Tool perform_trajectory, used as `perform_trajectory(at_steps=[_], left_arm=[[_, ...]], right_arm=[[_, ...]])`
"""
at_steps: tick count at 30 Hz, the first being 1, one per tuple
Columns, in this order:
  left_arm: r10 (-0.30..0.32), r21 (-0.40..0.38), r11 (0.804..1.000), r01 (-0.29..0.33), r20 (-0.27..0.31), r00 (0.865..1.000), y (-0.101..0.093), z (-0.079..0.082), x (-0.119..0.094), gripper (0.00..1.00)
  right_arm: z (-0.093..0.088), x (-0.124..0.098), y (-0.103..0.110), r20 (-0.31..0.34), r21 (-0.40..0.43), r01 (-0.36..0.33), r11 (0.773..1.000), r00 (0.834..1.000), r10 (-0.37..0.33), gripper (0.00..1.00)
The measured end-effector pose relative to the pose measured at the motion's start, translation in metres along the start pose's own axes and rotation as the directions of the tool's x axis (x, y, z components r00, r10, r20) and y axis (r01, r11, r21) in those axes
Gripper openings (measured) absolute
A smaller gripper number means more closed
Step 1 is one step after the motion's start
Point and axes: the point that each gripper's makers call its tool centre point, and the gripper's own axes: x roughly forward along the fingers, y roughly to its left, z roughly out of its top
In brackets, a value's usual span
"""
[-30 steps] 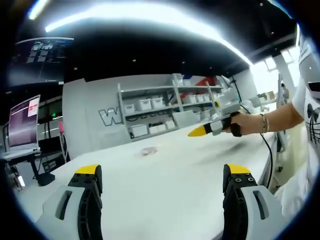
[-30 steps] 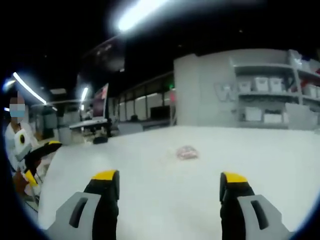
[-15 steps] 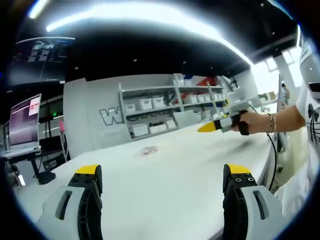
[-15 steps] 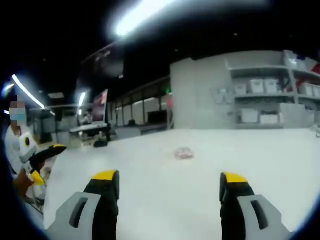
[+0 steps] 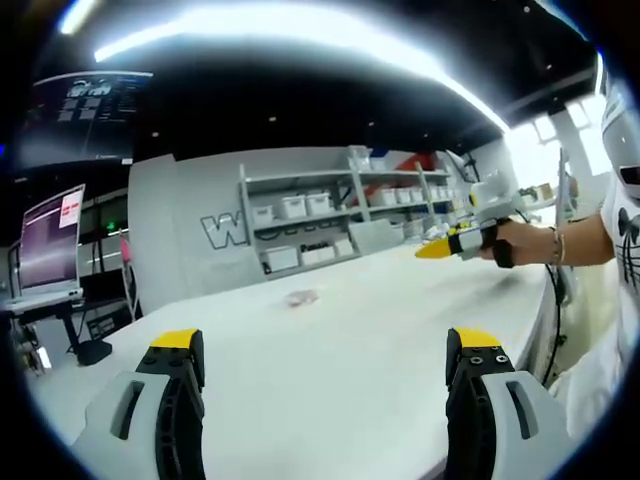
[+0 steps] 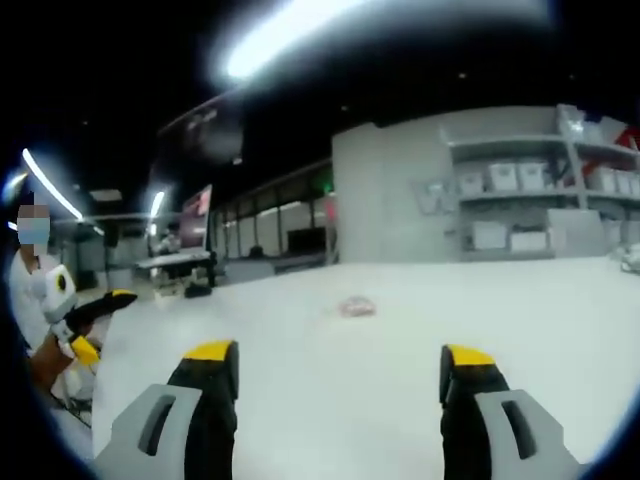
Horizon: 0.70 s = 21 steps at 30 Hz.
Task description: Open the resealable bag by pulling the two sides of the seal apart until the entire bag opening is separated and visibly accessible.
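Approaching, not yet handling: both tools are held well above and short of the bag, so the step in hand looks like the reach-in before any grasp.

Left gripper view, left to right: a monitor (image 5: pixel 47 245) on a side desk, then the left hand-held gripper (image 5: pixel 325 350) with its jaws spread wide and nothing between them. Past it, the white tabletop (image 5: pixel 350 340) carries a small resealable bag (image 5: pixel 300 297), lying flat, well apart from the jaws. Behind it a shelf (image 5: pixel 330 225) with white bins. At far right the right hand-held gripper (image 5: pixel 440 248) is held up in the person's hand (image 5: pixel 510 242), above the tabletop's far side; from here I cannot tell its jaw gap.

Right gripper view, left to right: the left hand-held gripper appears at the edge, then the right hand-held gripper (image 6: pixel 340 375), jaws wide apart, empty. The bag (image 6: pixel 356 307) sits ahead, small and blurred; seal side not readable.

Judgement: task barely begun, seal untouched. Next move calls for bringing both tools down to the bag, finding the seal edge, and pinching one lip with each. A thin flat film may be hard to separate.
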Motion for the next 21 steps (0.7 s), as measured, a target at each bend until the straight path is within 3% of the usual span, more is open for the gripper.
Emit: perform_trajectory(at_steps=[9,15,21], left_arm=[[0.013,-0.006,1.0,-0.013,0.001,1.0,0.01,0.0,0.001,0.99],[0.018,-0.068,0.998,-0.017,0.009,1.0,0.02,-0.001,0.0,0.99],[0.038,-0.049,0.998,-0.038,0.002,0.999,0.026,-0.001,-0.001,0.99]], right_arm=[[0.005,-0.011,0.0,0.023,-0.005,0.016,1.0,1.0,-0.016,0.83],[0.008,-0.017,0.002,0.047,0.005,0.022,1.0,0.999,-0.022,0.83],[0.013,-0.025,-0.002,0.069,0.002,0.042,0.999,0.997,-0.042,0.83]])
